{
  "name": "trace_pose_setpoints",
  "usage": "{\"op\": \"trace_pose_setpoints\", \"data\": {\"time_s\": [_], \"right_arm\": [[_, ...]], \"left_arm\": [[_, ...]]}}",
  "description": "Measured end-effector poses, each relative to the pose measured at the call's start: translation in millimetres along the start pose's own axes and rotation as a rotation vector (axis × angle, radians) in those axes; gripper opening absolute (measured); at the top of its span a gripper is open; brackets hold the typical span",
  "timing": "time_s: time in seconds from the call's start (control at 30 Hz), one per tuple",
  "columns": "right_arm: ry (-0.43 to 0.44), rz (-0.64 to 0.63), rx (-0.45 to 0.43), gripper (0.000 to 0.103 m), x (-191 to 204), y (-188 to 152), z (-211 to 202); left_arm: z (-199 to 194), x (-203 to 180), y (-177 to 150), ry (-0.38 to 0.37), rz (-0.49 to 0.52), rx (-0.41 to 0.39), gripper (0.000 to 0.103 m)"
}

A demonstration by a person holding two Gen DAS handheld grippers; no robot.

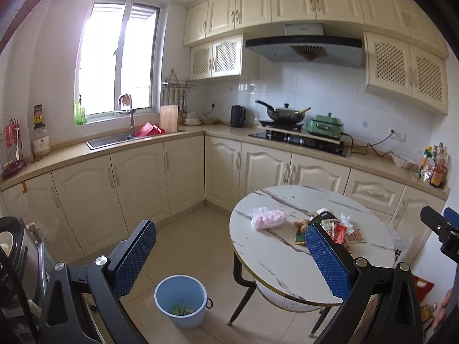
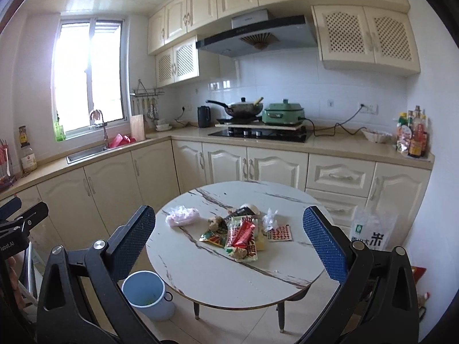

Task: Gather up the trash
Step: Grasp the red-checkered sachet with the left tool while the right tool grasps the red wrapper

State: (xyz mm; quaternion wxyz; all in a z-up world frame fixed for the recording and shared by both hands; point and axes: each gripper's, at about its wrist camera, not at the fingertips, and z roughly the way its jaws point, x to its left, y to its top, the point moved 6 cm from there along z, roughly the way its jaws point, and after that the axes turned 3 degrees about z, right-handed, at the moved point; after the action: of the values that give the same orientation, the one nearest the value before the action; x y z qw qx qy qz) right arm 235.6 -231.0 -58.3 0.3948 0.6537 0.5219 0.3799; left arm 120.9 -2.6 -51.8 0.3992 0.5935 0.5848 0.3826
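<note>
A light blue bucket [image 1: 181,301] stands on the tiled floor just beside the round marble-patterned desk [image 2: 218,275]; a few green scraps [image 1: 182,310] lie at its bottom. On the desk, a heap of trash [image 2: 239,233] sits near the middle: crumpled snack wrappers in red, green and yellow, overlapping one another. A red wrapper [image 2: 244,233] lies on top, its long axis running from the near left up to the far right. A pink plastic bag [image 2: 183,215] lies to the left, apart from the heap; a red-and-white checked packet [image 2: 278,232] lies flat to the right, beside a scrap of clear plastic [image 2: 270,217]. The left tool [image 1: 231,253] and the right tool [image 2: 229,240] both hang above the scene, fingers spread wide and released, grasping nothing.
</note>
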Motion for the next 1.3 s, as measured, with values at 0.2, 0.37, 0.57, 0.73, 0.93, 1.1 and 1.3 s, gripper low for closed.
{"op": "trace_pose_setpoints", "data": {"time_s": [0.2, 0.37, 0.57, 0.73, 0.93, 1.1, 1.3], "right_arm": [[-0.049, 0.041, 0.120, 0.103, -36.7, -34.5, 63.7], [-0.061, 0.041, 0.221, 0.103, -56.4, -56.7, 123.3], [0.009, 0.003, 0.325, 0.103, -44.2, -81.1, 197.1], [0.036, 0.002, 0.392, 0.077, -40.5, -95.0, 249.6], [0.064, 0.023, 0.471, 0.051, -48.3, -112.5, 285.3], [0.123, 0.030, 0.448, 0.034, -52.4, -111.4, 285.8], [0.190, 0.080, 0.407, 0.023, -71.5, -104.5, 277.1]], "left_arm": [[78.1, -22.3, 11.0, -0.033, 0.038, 0.109, 0.102], [144.5, -39.7, 18.3, -0.047, 0.071, 0.189, 0.102], [219.1, -50.4, 30.6, -0.061, 0.096, 0.259, 0.102], [268.8, -57.2, 33.2, -0.065, 0.104, 0.294, 0.102], [316.6, -69.7, 35.9, -0.087, 0.105, 0.322, 0.102], [341.3, -91.7, 31.1, -0.121, 0.121, 0.342, 0.102], [367.9, -125.2, 26.9, -0.193, 0.141, 0.369, 0.102]]}}
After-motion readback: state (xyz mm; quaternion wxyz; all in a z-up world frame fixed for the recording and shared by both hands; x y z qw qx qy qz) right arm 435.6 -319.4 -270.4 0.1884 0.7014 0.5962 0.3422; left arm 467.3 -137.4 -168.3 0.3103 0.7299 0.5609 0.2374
